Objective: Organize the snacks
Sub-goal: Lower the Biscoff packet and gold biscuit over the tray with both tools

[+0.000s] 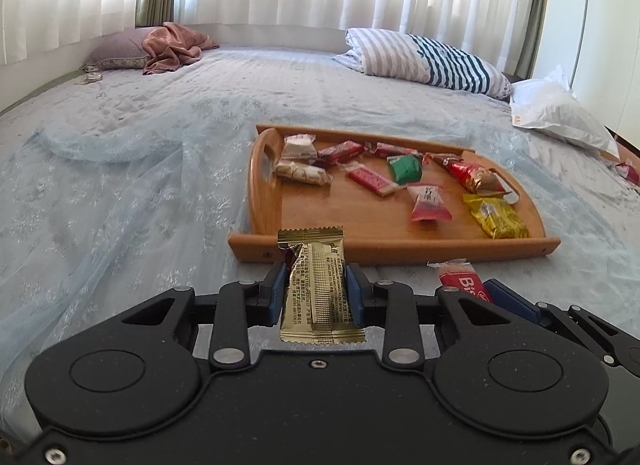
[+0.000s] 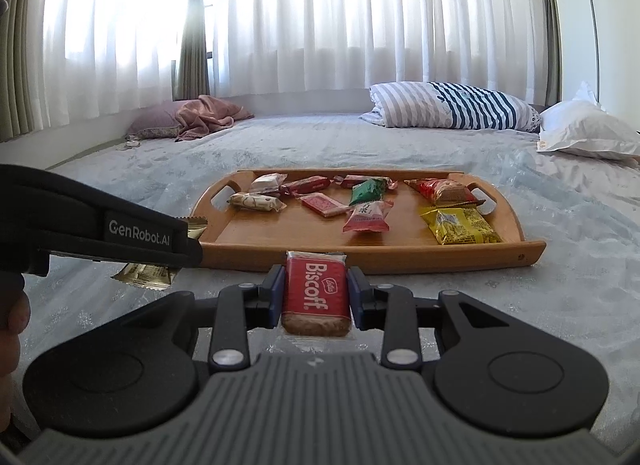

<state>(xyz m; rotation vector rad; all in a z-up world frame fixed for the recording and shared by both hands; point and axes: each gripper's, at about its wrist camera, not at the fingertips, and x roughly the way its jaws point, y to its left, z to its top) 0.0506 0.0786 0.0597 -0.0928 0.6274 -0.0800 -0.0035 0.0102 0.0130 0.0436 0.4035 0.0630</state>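
Note:
A wooden tray (image 1: 400, 243) (image 2: 360, 255) lies on the bed and holds several wrapped snacks, among them a green packet (image 1: 405, 168), a yellow packet (image 1: 496, 215) and a pink packet (image 1: 427, 203). My left gripper (image 1: 316, 291) is shut on a gold snack packet (image 1: 316, 285), held upright just short of the tray's near rim. My right gripper (image 2: 316, 291) is shut on a red Biscoff biscuit packet (image 2: 316, 289), also in front of the tray. The left gripper (image 2: 120, 237) shows at the left of the right wrist view, the gold packet (image 2: 146, 275) sticking out below it.
The bed is covered with a pale blue sheet (image 1: 140, 185). A striped pillow (image 1: 432, 59) and a white pillow (image 1: 560, 113) lie at the far right, a pink cloth (image 1: 172, 47) on a mauve pillow at the far left. White curtains hang behind.

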